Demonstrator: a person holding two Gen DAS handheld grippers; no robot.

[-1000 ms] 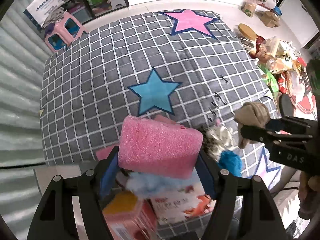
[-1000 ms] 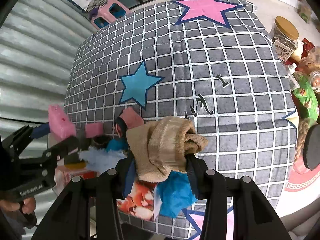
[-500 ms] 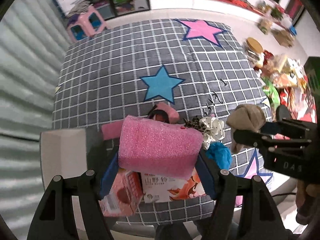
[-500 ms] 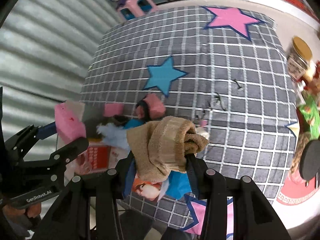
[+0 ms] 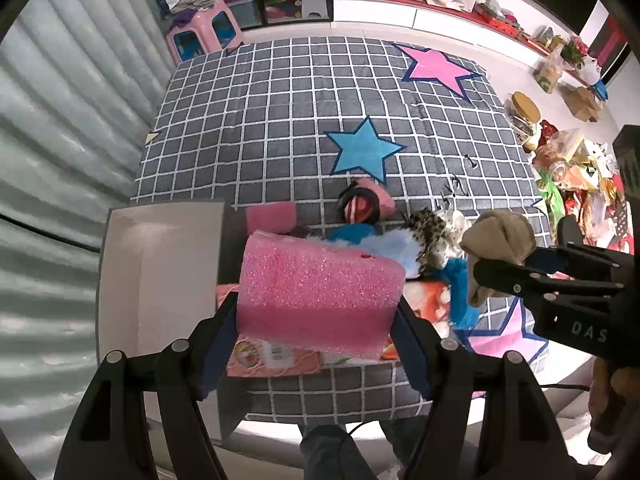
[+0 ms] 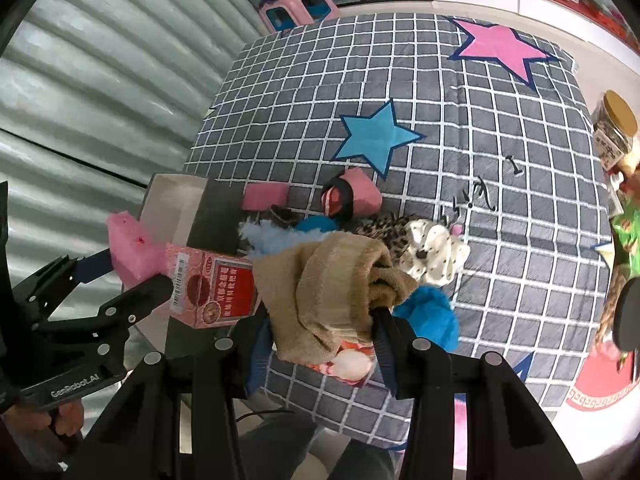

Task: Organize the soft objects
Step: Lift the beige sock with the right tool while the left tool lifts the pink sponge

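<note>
My left gripper is shut on a big pink sponge and holds it above the table's near left edge, next to an open white box. My right gripper is shut on a rolled tan sock, held above the pile. The pile on the grey checked cloth holds small pink sponges, blue fluffy pieces, a leopard scrunchie and a white dotted scrunchie. The sock and right gripper also show in the left wrist view.
Printed cartons lie at the near edge, one pink-red. A pink stool stands beyond the far left corner. Jars and packets crowd the floor on the right. A corrugated wall runs along the left.
Both grippers have risen and pulled back toward the near edge with their loads still held. The white box at the left has come into view.
</note>
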